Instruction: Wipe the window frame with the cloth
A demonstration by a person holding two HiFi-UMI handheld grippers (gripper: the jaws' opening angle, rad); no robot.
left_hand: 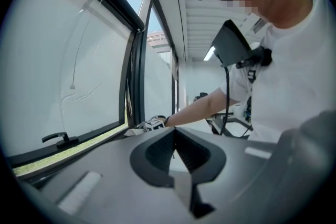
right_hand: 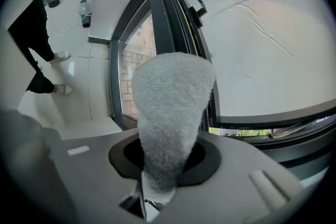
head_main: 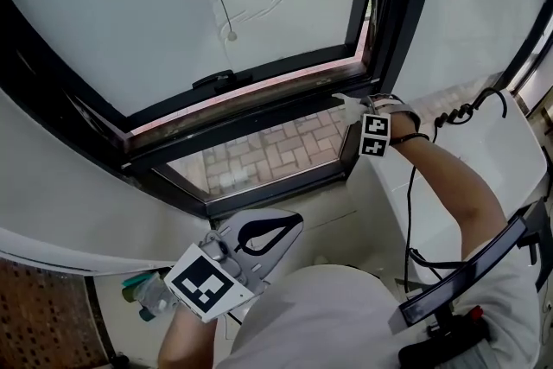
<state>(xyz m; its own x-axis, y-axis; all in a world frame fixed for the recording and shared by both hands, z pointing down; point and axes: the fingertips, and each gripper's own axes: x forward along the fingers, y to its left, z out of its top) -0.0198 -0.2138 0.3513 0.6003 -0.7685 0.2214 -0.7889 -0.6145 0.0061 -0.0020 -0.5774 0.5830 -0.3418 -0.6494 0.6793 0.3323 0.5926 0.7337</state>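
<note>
**Window frame** (head_main: pixel 259 118) (right_hand: pixel 164 23) (left_hand: pixel 134 81): dark, with an open sash. In the head view its lower rail runs across, from the left up to a corner at the right, where it meets an upright member. In the right gripper view the dark members lie directly ahead of the jaws and run away from them, so the rail's long axis lies roughly along the line the jaws point in.

**Cloth** (right_hand: pixel 170 107) (head_main: pixel 349 105): a pale, fluffy wad that stands out forward from the right jaws and widens toward its free end. That end sits at the corner of the frame. No view settles whether it presses on the rail or is just beside it.

**Right gripper** (right_hand: pixel 165 160) (head_main: pixel 356 112): the jaws pinch the narrow root of the cloth. This is the working gripper and by far the nearer of the 2 to the frame. Judged from this pose, a wiping stroke would carry the cloth along the rail's length, away from the corner, with the jaws pushed forward enough to keep the wad bearing on the metal.

**Left gripper** (left_hand: pixel 174 152) (head_main: pixel 263 231): the jaws are pressed together with nothing between them. It is held low, close to the person's body and well apart from the frame, which lies ahead of and above its jaws. It takes no part in the wiping at this moment.
</note>
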